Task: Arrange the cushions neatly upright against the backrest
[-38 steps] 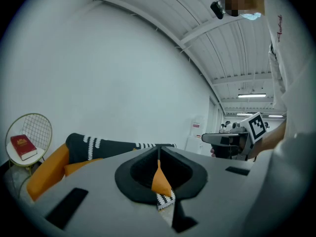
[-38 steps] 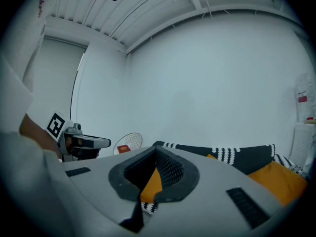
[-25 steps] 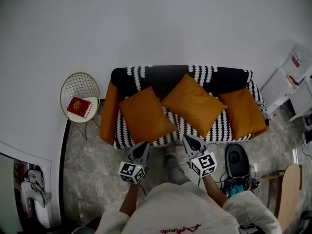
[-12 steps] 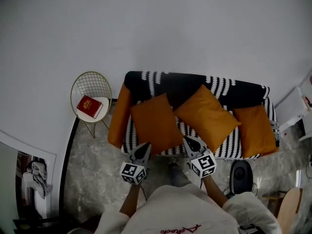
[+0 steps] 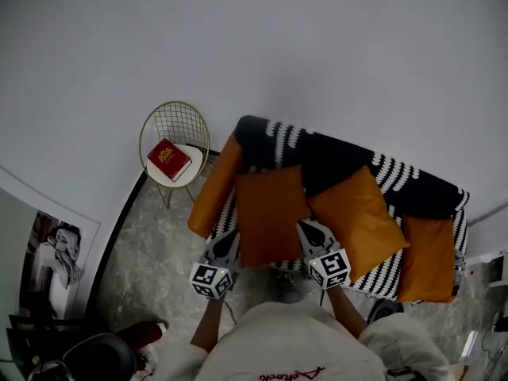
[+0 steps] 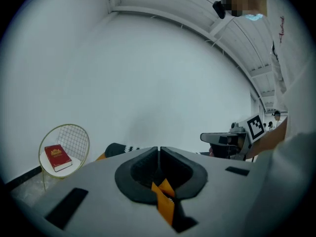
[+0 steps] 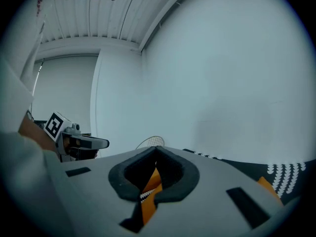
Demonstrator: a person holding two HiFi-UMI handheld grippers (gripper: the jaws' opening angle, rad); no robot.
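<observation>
Both grippers shut, nothing pinched. Left gripper (image 5: 228,239) and right gripper (image 5: 308,230) sit at the front edge of the sofa (image 5: 333,161), by the lower corners of the near cushion (image 5: 270,213); can't tell if they touch it. That cushion is at 12 o'clock on the seat. Second cushion (image 5: 359,219) at 1 o'clock, turned on a corner. Third cushion (image 5: 429,256) at 3 o'clock, at the far end. Wire side table (image 5: 176,125) with red book (image 5: 169,159) at 10 o'clock.

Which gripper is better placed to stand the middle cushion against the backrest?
Likely right: the right gripper lies beside the middle cushion; the left gripper sits beyond the left cushion.
</observation>
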